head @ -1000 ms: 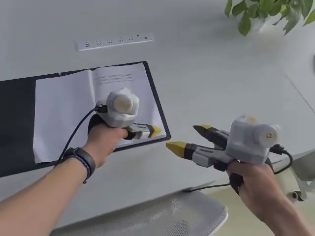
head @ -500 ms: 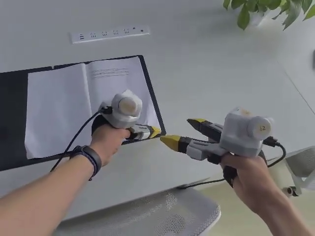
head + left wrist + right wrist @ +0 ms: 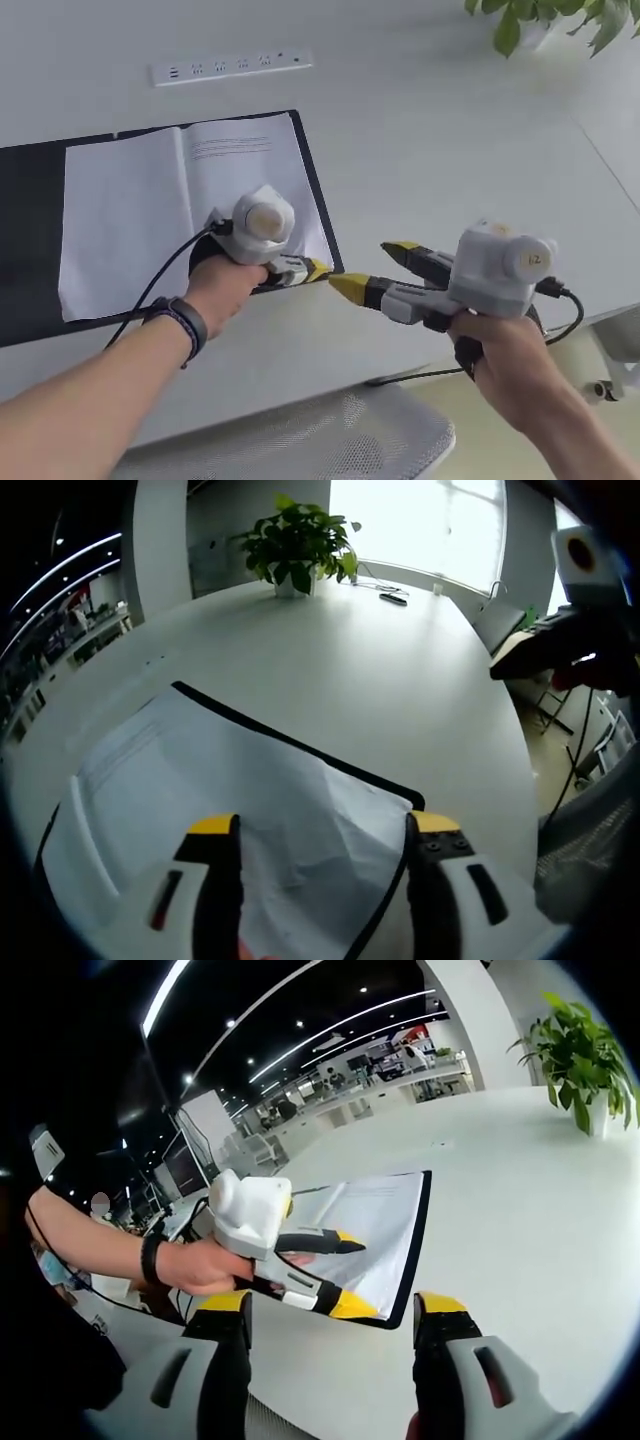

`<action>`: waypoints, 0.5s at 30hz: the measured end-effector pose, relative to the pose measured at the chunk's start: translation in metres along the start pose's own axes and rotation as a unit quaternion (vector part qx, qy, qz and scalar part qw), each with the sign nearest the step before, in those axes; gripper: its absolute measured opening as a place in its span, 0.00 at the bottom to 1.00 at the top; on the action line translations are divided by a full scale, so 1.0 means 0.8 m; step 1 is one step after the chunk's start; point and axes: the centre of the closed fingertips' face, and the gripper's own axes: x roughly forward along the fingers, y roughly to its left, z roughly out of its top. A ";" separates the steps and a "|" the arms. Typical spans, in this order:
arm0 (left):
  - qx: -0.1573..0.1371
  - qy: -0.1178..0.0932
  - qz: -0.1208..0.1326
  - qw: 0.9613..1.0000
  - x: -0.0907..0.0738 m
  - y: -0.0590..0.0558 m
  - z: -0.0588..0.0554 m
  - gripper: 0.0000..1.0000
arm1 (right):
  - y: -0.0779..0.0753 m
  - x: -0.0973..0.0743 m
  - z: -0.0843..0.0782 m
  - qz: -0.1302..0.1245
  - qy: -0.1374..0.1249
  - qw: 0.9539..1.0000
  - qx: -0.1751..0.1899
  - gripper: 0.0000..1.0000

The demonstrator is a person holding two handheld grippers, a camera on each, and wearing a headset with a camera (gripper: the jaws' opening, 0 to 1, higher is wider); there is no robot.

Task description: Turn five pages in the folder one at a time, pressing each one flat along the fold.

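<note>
Your left gripper (image 3: 310, 270) spreads its jaws over the folder's (image 3: 30, 250) near right corner; your right gripper (image 3: 370, 267), jaws apart, holds nothing.

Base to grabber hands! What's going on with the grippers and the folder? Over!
Left gripper open, over near corner of the page. Right gripper open, off the folder. Folder lies open. Power strip, plant far off.

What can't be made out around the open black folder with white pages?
Printed lines on the white right page: head view, too small to read.
Left part of the black folder: head view, cut off by the picture edge.
Page's near corner: head view, hidden behind the left gripper and left hand.
Top of the green plant: head view, beyond the edge.
</note>
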 end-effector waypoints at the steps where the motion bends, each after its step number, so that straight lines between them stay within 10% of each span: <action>1: -0.001 0.000 0.000 1.000 -0.001 0.000 0.000 0.66 | 0.000 0.000 0.000 0.000 0.001 1.000 0.000 0.64; 15: -0.021 -0.006 -0.008 1.000 -0.007 -0.005 0.004 0.67 | -0.007 -0.002 0.002 0.001 -0.008 1.000 0.013 0.62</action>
